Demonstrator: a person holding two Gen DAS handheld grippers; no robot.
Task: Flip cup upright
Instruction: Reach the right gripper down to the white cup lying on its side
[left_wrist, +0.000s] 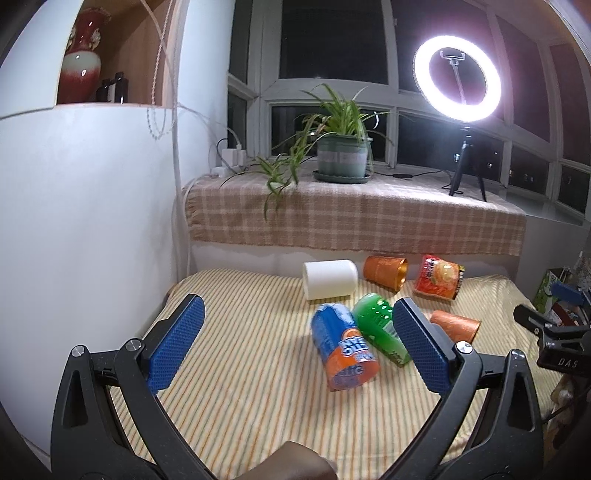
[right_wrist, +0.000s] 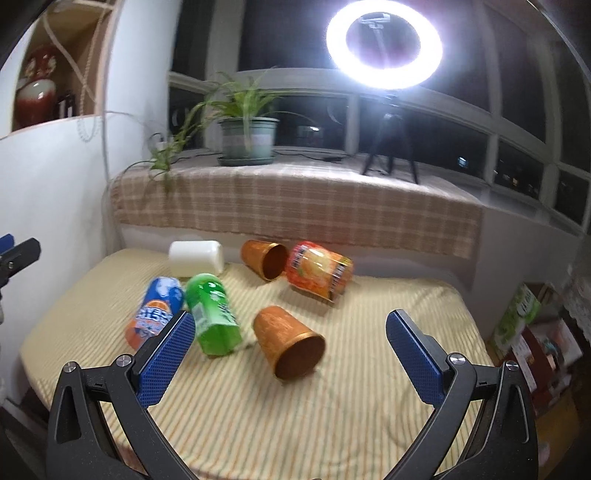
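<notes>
The left gripper (left_wrist: 299, 347) is held low over the striped bed (left_wrist: 240, 406), jaws spread wide and empty, framing the blue-orange cup (left_wrist: 341, 349) lying sideways. The right gripper (right_wrist: 291, 356) is likewise held released above the toppled copper cup (right_wrist: 288, 345).

Six cups lie on the bed (right_wrist: 332, 424): three along the back before the sill (right_wrist: 295, 206), two touching at the left, one (right_wrist: 288, 345) nearest.

Black forked gripper (left_wrist: 299, 343) frames, silver screws, blue dimpled jaws
</notes>
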